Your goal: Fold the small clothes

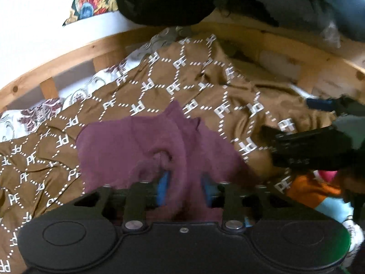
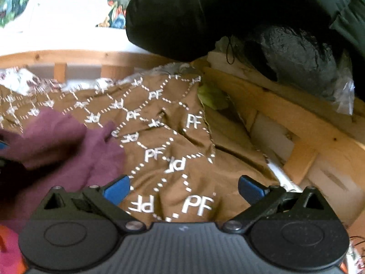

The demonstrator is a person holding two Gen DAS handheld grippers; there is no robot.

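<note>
Here, a brown PF-patterned bedspread (image 1: 159,86) covers the wooden-framed bed (image 2: 303,123), and on it lies the crumpled maroon garment (image 1: 127,141), a fold of it pinched between the narrow fingers of the left hand-held gripper (image 1: 185,188), while the right hand-held gripper (image 2: 182,188) hovers wide and empty beside it.

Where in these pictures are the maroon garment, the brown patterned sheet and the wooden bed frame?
maroon garment (image 1: 127,146): left wrist view, on its flat left part.
brown patterned sheet (image 2: 159,132): right wrist view, on its middle, among the PF marks.
wooden bed frame (image 2: 303,123): right wrist view, on the right side rail.
</note>
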